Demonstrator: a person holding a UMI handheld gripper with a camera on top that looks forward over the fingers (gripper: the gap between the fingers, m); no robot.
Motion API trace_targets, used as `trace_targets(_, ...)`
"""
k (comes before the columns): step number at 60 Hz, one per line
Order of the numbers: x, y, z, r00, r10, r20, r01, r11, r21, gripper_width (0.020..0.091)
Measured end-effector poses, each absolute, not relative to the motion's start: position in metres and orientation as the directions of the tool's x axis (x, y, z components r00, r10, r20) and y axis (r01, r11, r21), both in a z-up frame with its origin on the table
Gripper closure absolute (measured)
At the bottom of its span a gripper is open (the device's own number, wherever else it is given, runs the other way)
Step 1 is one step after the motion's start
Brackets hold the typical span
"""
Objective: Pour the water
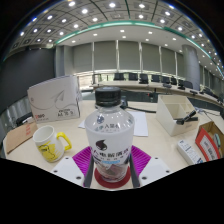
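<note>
The gripper (110, 172) holds a clear plastic water bottle (110, 135) upright between its jaws. The magenta pads (83, 160) bear against the lower body of the bottle on both sides, so the jaws are closed onto it at roughly bottle width. The bottle carries a black cap (108, 97) and a white label with dark print (110, 152). The cap appears to be seated on the neck, though the view does not confirm whether it is tight.

A yellow mug (48, 144) with a dark pattern stands on the tabletop (150, 135) left of the bottle, well apart from it, its handle turned toward the bottle. Behind the mug, further left of the bottle, a white carton (53, 100) stands upright. A sheet of paper (138, 122) lies flat just behind the bottle. Right of the bottle, an open white box (183, 117) holds dark items that cannot be identified. Nearer, also right of the bottle, a red package (211, 138) lies at the tabletop edge. Beyond the bottle, rows of desks and chairs (130, 78) fill the room.
</note>
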State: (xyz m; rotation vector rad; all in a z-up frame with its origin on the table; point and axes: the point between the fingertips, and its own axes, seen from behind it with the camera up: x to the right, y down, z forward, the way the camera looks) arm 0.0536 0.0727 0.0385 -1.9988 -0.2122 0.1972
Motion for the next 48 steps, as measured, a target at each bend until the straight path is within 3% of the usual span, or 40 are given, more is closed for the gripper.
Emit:
trace_targets(2, 0.055, 0.072, 0.038, 0.973, 0.225, -0.052, 0.053, -0.437, -0.898, 0.0499)
trace_targets(6, 0.056, 0.067, 0.037, 0.978, 0.198, -0.071, 0.031, -0.468, -0.883, 0.0255)
trace_targets(7, 0.058, 0.066, 0.037, 0.979, 0.188, -0.074, 0.026, -0.477, -0.878, 0.0228)
trace_targets(13, 0.066, 0.053, 0.052, 0.989, 0.132, -0.067, 0.008, -0.498, -0.867, 0.0241)
trace_targets(22, 0.077, 0.011, 0.097, 0.998, 0.063, 0.030, 0.059, -0.516, -0.855, 0.0244)
trace_targets(35, 0.047, -0.093, 0.164, 0.998, -0.017, 0.054, 0.034, -0.588, -0.808, 0.0239)
trace_targets(48, 0.010, -0.179, 0.209, 0.994, -0.051, 0.094, 0.045, -0.601, -0.798, 0.0244)
